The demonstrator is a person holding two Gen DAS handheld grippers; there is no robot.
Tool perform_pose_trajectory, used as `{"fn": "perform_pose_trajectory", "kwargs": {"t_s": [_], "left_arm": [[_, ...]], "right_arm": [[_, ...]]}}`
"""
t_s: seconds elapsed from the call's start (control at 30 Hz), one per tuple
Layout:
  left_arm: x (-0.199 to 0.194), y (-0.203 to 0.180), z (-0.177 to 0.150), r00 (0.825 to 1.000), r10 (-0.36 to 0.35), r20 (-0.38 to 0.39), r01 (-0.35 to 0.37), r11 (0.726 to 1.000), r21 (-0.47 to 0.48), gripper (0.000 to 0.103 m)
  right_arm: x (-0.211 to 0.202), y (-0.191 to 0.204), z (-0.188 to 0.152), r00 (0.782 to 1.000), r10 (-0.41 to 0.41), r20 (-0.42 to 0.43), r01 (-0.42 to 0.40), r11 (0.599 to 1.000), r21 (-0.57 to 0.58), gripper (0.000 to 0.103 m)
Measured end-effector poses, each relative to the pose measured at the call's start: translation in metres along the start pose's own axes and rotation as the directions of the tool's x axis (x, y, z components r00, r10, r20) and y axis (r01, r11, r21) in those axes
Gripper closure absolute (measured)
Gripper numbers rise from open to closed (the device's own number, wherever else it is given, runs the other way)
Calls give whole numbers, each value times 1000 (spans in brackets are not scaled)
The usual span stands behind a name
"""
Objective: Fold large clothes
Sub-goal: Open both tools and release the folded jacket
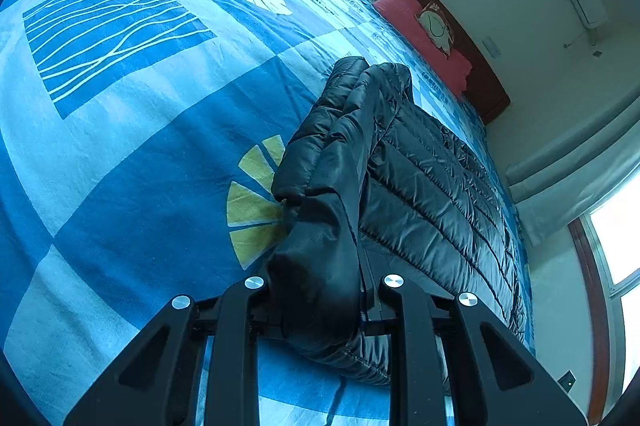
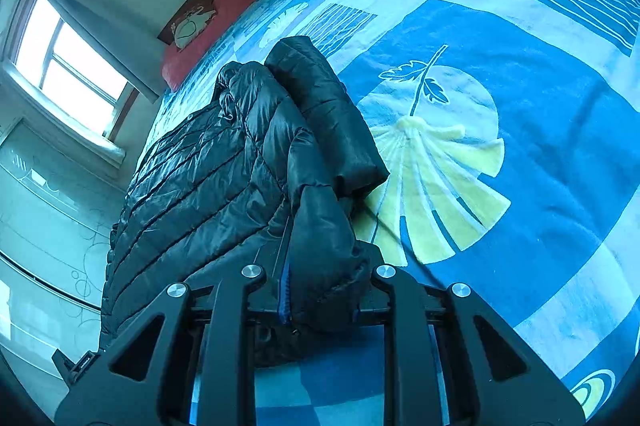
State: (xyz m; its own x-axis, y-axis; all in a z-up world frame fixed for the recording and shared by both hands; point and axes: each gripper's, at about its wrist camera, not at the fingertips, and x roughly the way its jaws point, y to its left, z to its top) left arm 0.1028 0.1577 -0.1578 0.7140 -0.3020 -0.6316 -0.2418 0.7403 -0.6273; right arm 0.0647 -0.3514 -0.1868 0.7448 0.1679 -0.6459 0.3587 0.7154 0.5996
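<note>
Left wrist: we see the left gripper (image 1: 320,306) clamped on the black puffer jacket (image 1: 420,185), lying on the blue bedspread (image 1: 140,145) (red pillow (image 1: 420,29) behind). Right gripper (image 2: 324,298) grips it too.

Both wrist cameras sit close above the bed (image 1: 120,145), angled down along their grippers, sharing the jacket (image 1: 420,185), red pillow (image 2: 208,25) and far headboard.
</note>
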Motion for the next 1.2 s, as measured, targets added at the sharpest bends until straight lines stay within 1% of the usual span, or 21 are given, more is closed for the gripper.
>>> {"fn": "perform_pose_trajectory", "kwargs": {"t_s": [0.1,0.17,0.2,0.23,0.3,0.4,0.5,0.53,0.6,0.67,0.7,0.73,0.8,0.83,0.87,0.93,1.0,1.1,1.17,1.2], "left_arm": [[1,0,2,1000,0,-1,0,1000,4,79],[1,1,2,1000,4,-3,-4,1000,3,75],[-2,3,1,1000,7,-3,-7,1000,2,71],[-3,5,0,1000,7,-4,-7,1000,1,68],[-7,8,0,1000,9,-6,-9,1000,6,63],[-15,11,0,1000,27,-4,-27,999,30,54],[-25,12,-1,999,50,-4,-49,996,72,50],[-30,11,-1,997,72,0,-71,993,96,48],[-40,9,-2,993,118,12,-119,982,143,47],[-50,4,-2,986,162,30,-165,966,199,47],[-56,0,-3,979,198,48,-204,951,233,47],[-62,-4,-4,975,214,65,-224,940,259,47],[-73,-12,-5,970,223,98,-243,921,305,47],[-77,-15,-5,967,227,113,-252,913,322,47],[-78,-17,-4,966,232,119,-258,908,331,47],[-79,-17,0,969,222,110,-246,913,327,47],[-74,-17,10,973,209,101,-230,922,313,47],[-63,-18,29,981,181,68,-193,934,301,47],[-53,-20,43,983,178,44,-183,935,304,44],[-48,-21,49,982,186,34,-187,932,311,42]], "right_arm": [[-1,-1,-1,1000,-1,2,1,1000,3,80],[-2,-1,-2,1000,-11,6,10,1000,9,75],[-4,-2,-2,1000,-16,7,16,1000,12,72],[-5,-3,-3,1000,-23,6,22,1000,16,67],[-9,-5,-4,999,-31,7,31,999,15,59],[-18,-4,-5,998,-58,0,58,998,-18,53],[-34,-2,-9,994,-106,5,106,991,-76,49],[-40,-2,-10,992,-125,5,125,988,-95,49],[-51,1,-12,987,-162,8,162,979,-127,49],[-63,6,-15,974,-225,31,227,959,-169,49],[-67,8,-15,970,-242,40,245,952,-184,49],[-73,12,-16,961,-269,60,276,938,-208,49],[-81,18,-17,955,-282,89,295,928,-225,52],[-84,23,-17,957,-273,98,289,929,-232,56],[-85,27,-16,960,-263,98,279,931,-237,58],[-83,42,-15,971,-220,95,237,936,-258,61],[-75,60,-15,979,-185,82,201,934,-295,61],[-50,97,-17,991,-125,37,130,923,-362,63],[-29,124,-20,995,-104,9,98,903,-418,67],[-18,138,-21,995,-95,-10,81,894,-441,71]]}}
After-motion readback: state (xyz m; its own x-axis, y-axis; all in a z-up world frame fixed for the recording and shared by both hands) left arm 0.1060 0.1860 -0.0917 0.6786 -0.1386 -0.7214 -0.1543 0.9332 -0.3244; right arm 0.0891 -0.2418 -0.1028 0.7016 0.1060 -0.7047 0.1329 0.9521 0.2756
